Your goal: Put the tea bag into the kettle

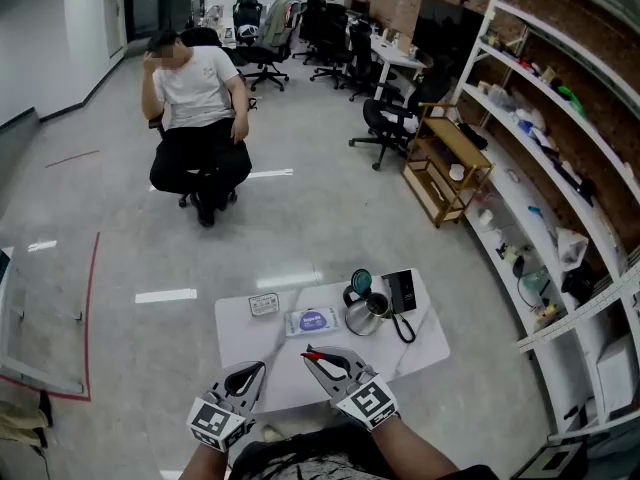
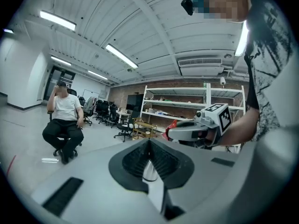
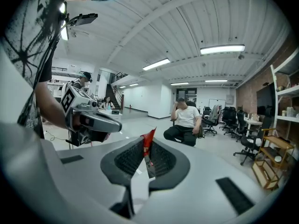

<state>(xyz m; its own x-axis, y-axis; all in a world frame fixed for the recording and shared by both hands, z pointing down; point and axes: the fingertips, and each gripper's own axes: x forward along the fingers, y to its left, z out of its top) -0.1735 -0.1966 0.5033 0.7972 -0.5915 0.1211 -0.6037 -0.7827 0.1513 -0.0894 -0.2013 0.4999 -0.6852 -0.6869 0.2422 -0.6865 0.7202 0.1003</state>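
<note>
Clamped in right claw [image 3: 145,158]: red tea bag [image 3: 148,141] (mere sliver from above). Pinched in left claw [image 2: 149,157]: silvery scrap [image 2: 148,171]. Only in head view: kettle [image 1: 366,314] on desk [image 1: 240,340]

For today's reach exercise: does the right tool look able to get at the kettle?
Probably yes: the right tool, gripping the tea bag, hovers near the kettle; lid open, bare table between.
</note>
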